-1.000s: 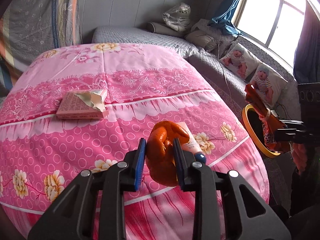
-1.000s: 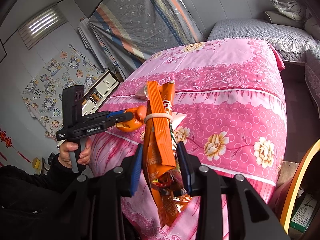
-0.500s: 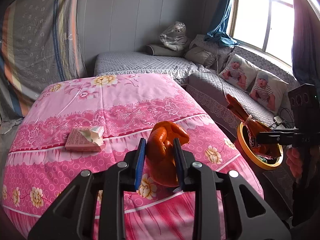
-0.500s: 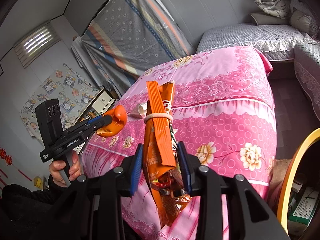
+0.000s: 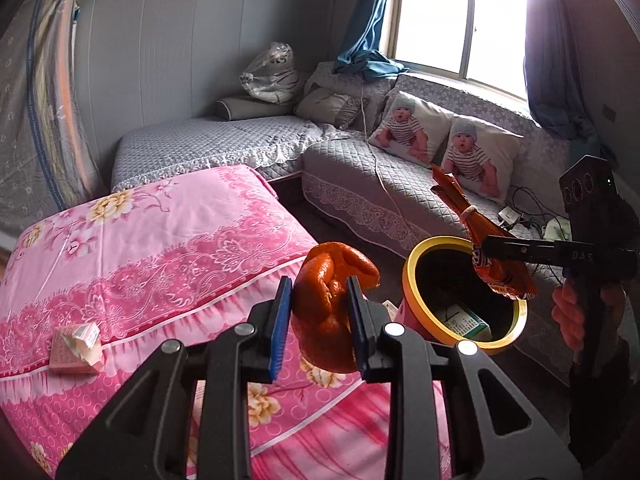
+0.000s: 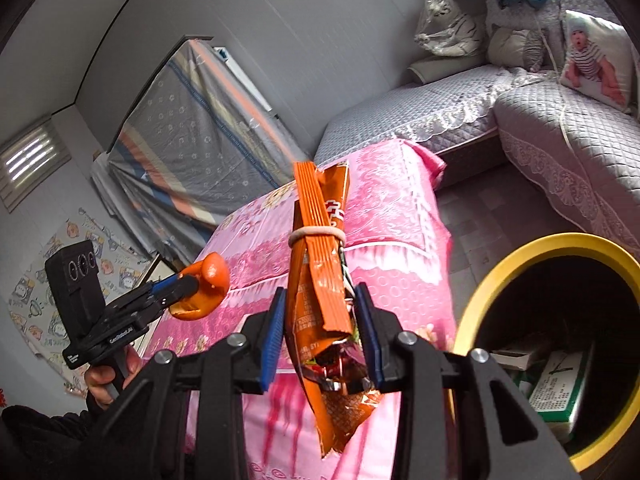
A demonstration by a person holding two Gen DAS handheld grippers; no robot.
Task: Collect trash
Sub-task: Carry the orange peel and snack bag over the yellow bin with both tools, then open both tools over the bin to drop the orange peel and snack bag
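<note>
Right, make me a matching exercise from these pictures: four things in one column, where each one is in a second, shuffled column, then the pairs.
Things:
1. crumpled orange peel
2. orange foil snack bag tied with a rubber band
3. torn pink paper carton
4. green and white box

Places:
A. inside the yellow-rimmed bin
B. in the left gripper
C. lying on the pink floral bedspread
D. in the right gripper

Pairs: 1-B, 2-D, 3-C, 4-A

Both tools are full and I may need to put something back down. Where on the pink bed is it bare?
The pink bedspread is bare except for the torn pink carton near its left edge. Crowded: the yellow-rimmed bin mouth, where the right tool holds the snack bag.
</note>
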